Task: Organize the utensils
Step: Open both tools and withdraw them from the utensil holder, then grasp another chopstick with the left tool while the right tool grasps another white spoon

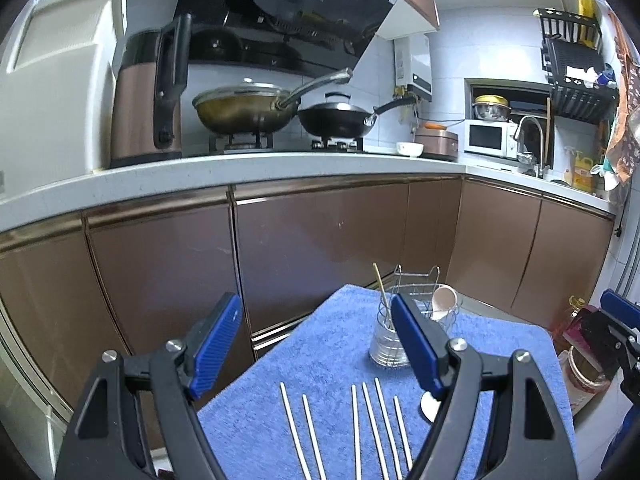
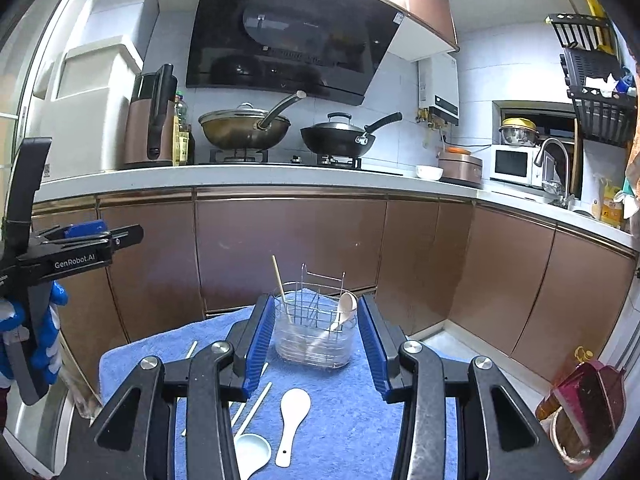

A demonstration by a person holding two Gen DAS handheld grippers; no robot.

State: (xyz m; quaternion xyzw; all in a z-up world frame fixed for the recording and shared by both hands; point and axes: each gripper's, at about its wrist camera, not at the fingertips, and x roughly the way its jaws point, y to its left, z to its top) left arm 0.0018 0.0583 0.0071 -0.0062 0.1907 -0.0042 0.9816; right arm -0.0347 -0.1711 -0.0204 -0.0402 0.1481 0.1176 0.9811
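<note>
Both my left gripper [image 1: 316,344] and right gripper [image 2: 316,344] hang wide open, empty, above the chopsticks [image 1: 372,428] and spoons [image 2: 294,426], probably lined up for the holder [image 2: 314,330].

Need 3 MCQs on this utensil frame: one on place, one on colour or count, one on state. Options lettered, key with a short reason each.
1. Where does the wire utensil holder stand?
A. On the blue towel
B. On the counter
C. In the sink

2. How many white spoons lie loose on the towel in the right wrist view?
A. None
B. Two
C. Five

3. How does the right gripper stand?
A. Shut on a spoon
B. Shut on a chopstick
C. Open, holding nothing

Answers:
1. A: the holder rests at the towel's far end, below the counter.
2. B: one spoon lies bowl away from the camera, another beside it at its left.
3. C: its blue fingers are spread apart with the holder seen between them, and nothing is gripped.
</note>
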